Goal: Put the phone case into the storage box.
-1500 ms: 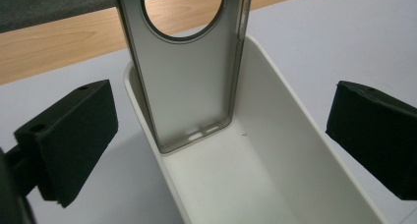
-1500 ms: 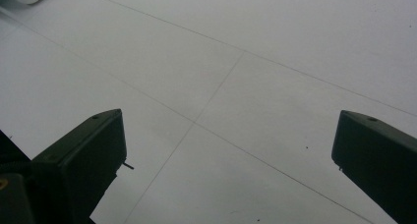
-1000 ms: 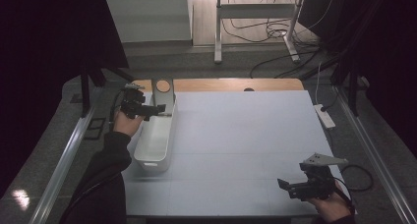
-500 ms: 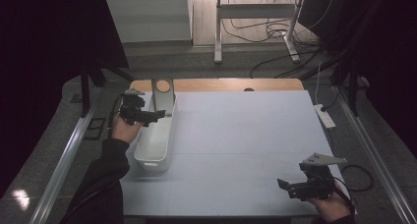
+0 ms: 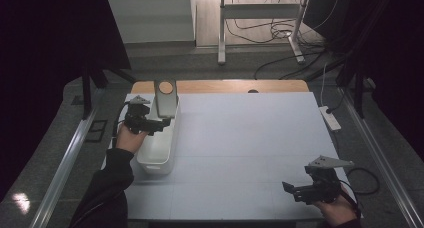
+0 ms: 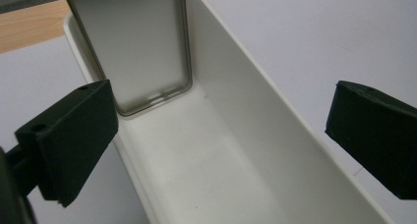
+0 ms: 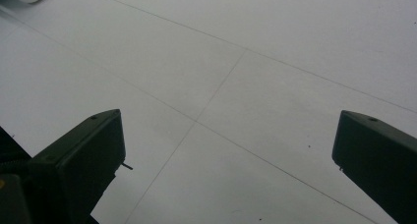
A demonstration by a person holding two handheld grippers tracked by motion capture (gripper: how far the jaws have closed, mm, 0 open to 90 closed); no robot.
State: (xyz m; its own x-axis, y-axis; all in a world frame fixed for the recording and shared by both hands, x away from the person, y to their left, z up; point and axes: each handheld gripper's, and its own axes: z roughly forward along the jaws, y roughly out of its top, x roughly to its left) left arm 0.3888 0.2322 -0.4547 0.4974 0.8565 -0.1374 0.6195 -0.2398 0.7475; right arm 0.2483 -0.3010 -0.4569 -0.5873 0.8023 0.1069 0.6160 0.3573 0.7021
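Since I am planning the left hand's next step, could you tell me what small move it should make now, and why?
Probably ease the left gripper forward toward the grey metal plate, turning it so the jaws straddle the plate's edge. The jaws stand wide open over the white bin, and the plate leans at its far end, ungripped.

This looks like a lab or test room: a white-covered bench (image 5: pixel 250 138) stands framed by aluminium rails (image 5: pixel 65 163), with loose cables (image 5: pixel 280 35) on the floor at twelve o'clock and a power strip (image 5: pixel 331 118) at three o'clock.
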